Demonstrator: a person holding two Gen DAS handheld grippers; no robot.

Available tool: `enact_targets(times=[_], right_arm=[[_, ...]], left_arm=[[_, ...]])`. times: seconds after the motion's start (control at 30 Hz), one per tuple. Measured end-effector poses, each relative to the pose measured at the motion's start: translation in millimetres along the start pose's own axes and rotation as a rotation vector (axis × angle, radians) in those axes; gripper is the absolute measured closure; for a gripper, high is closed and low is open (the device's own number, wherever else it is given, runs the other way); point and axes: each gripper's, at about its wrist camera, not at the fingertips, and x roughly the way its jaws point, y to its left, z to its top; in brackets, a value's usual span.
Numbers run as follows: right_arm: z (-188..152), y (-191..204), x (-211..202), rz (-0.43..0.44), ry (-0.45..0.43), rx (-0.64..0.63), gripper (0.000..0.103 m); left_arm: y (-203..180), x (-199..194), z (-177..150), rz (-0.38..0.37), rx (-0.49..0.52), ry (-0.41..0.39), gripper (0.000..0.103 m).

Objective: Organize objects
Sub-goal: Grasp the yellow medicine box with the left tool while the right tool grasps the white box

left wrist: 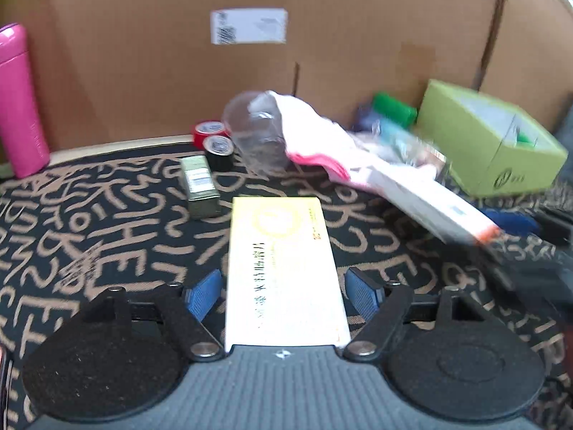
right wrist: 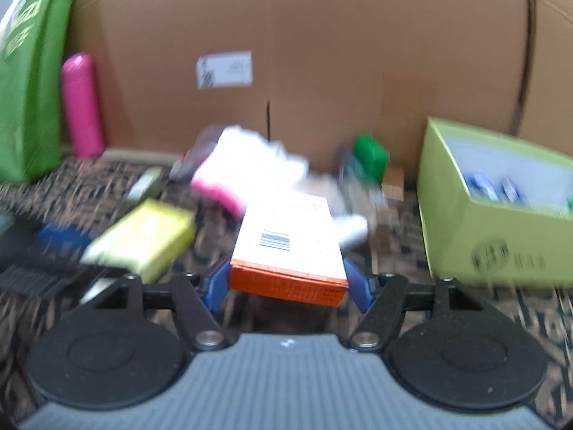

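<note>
In the left wrist view my left gripper (left wrist: 283,294) has its blue pads on both sides of a yellow and white box (left wrist: 283,272), which lies between them; small gaps show at the pads. In the right wrist view my right gripper (right wrist: 286,279) is shut on a white box with an orange end (right wrist: 290,243) and holds it above the patterned cloth. That box also shows in the left wrist view (left wrist: 429,200), lifted at the right. The yellow box shows in the right wrist view (right wrist: 143,236) at the left.
An open lime-green box (right wrist: 483,236) stands at the right, also in the left wrist view (left wrist: 501,143). A pink bottle (left wrist: 18,100), tape rolls (left wrist: 215,139), a small olive box (left wrist: 200,186), a clear plastic cup (left wrist: 254,129), a pink-white cloth (left wrist: 315,136) and a cardboard wall (left wrist: 286,53) lie behind.
</note>
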Motion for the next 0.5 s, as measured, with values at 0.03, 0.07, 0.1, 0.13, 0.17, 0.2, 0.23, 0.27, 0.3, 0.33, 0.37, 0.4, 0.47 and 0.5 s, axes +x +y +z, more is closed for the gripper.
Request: enact_targets(times=[0.03, 0.07, 0.1, 0.13, 0.17, 0.2, 0.23, 0.27, 0.3, 0.33, 0.37, 0.4, 0.47, 0.5], right_arm=[[-11, 0, -10, 0.013, 0.021, 0.007, 0.036], [-20, -1, -16, 0.025, 0.044, 0.009, 0.036], [-27, 0, -22, 0.041, 0.072, 0.0, 0.035], [-33, 3, -25, 0.051, 0.102, -0.014, 0.032], [-37, 4, -28, 0.046, 0.107, -0.013, 0.025], [-39, 6, -31, 0.039, 0.101, -0.016, 0.02], [-39, 7, -31, 0.034, 0.091, -0.026, 0.02], [-38, 8, -31, 0.027, 0.087, -0.029, 0.02], [-36, 9, -31, 0.023, 0.086, -0.027, 0.02], [-33, 8, -28, 0.029, 0.085, -0.027, 0.02], [-31, 9, -26, 0.034, 0.084, -0.028, 0.02], [-29, 9, -23, 0.038, 0.084, -0.031, 0.02], [-26, 9, -18, 0.05, 0.088, -0.046, 0.02], [-26, 10, -15, 0.055, 0.092, -0.048, 0.021]], left_arm=[[-3, 6, -1, 0.009, 0.021, 0.012, 0.022], [-6, 12, -1, 0.023, 0.037, 0.017, 0.02], [-9, 14, -2, 0.041, 0.064, 0.0, 0.019], [-11, 14, -4, 0.047, 0.077, -0.012, 0.019], [-11, 13, -5, 0.043, 0.071, -0.016, 0.025], [-10, 10, -7, 0.032, 0.062, -0.019, 0.032], [-11, 7, -7, 0.023, 0.064, -0.007, 0.032], [-13, 3, -10, 0.014, 0.073, 0.001, 0.032], [-14, -2, -14, 0.003, 0.085, 0.006, 0.032], [-16, -7, -19, -0.005, 0.094, 0.01, 0.032], [-17, -10, -23, -0.007, 0.097, 0.013, 0.032], [-19, -15, -26, -0.004, 0.1, 0.016, 0.032], [-22, -17, -28, 0.014, 0.104, 0.018, 0.029], [-23, -16, -27, 0.035, 0.107, 0.02, 0.023]])
